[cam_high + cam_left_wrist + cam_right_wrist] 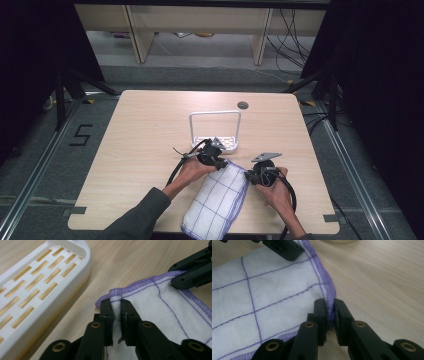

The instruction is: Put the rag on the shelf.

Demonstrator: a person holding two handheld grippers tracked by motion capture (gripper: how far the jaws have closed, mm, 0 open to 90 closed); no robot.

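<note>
1 cloth [217, 197] on bench [140, 145] | 1 white rack [216, 131] just behind cloth | left gripper [115, 315] fingers pinching cloth corner | right gripper [330, 315] fingers pinching cloth hem

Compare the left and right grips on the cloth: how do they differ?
The left gripper pinches a far corner of the cloth, next to the white slotted rack; the right gripper pinches the other far corner, beside bare table. The left bites white fabric inside the hem; the right bites the purple hem itself. Both are shut on the cloth, low at the table.
</note>
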